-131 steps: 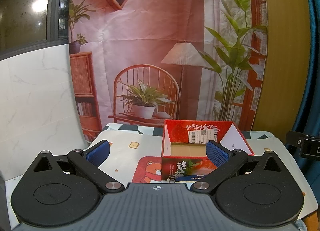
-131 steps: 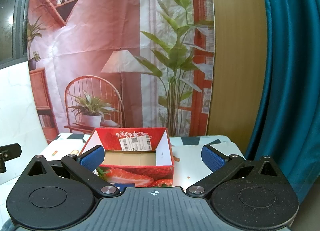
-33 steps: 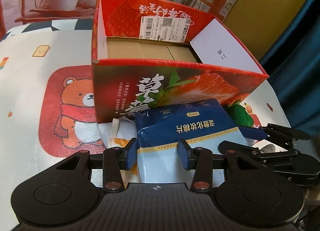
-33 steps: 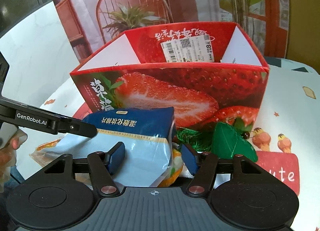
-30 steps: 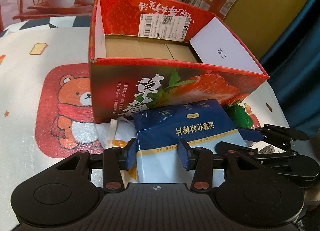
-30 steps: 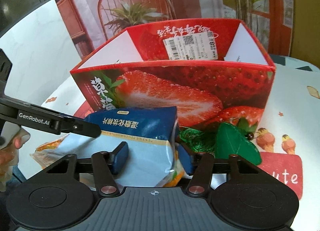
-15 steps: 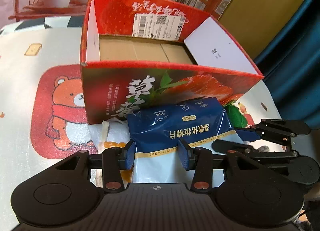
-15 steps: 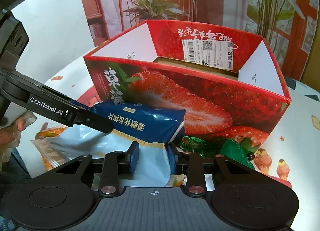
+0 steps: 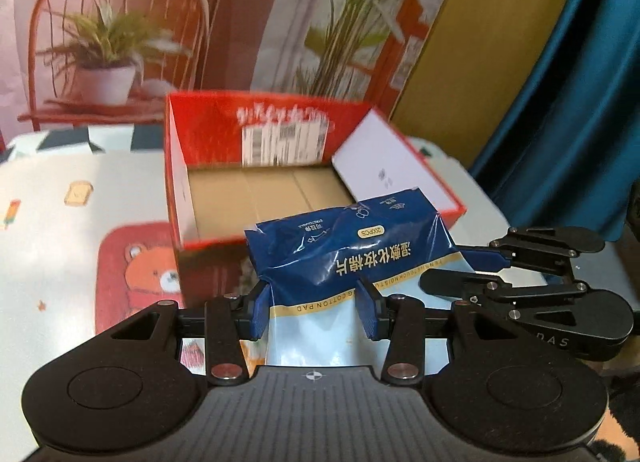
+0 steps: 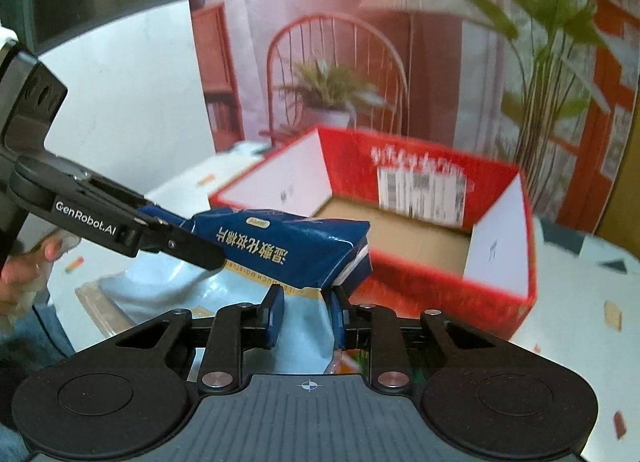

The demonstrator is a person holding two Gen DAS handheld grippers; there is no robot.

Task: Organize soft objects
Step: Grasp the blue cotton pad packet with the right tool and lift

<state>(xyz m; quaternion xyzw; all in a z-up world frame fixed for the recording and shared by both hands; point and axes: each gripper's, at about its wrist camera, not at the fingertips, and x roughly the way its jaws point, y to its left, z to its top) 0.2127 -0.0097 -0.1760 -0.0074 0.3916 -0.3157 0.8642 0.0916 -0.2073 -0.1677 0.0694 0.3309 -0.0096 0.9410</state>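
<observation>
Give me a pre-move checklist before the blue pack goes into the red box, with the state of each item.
1. Left tool grips the pack: ok, pads press both sides.
2. Right tool grips the pack: ok, jaws closing, the pack's pale end pinched between them.
3. Pack lifted clear of the table: cannot tell, its underside is hidden.
4. Box open: ok, no lid on top.
5. Room inside the box: ok, the cardboard floor shows bare.
6. Pack above the box's near wall: cannot tell; it overlaps the rim in both views.
</observation>
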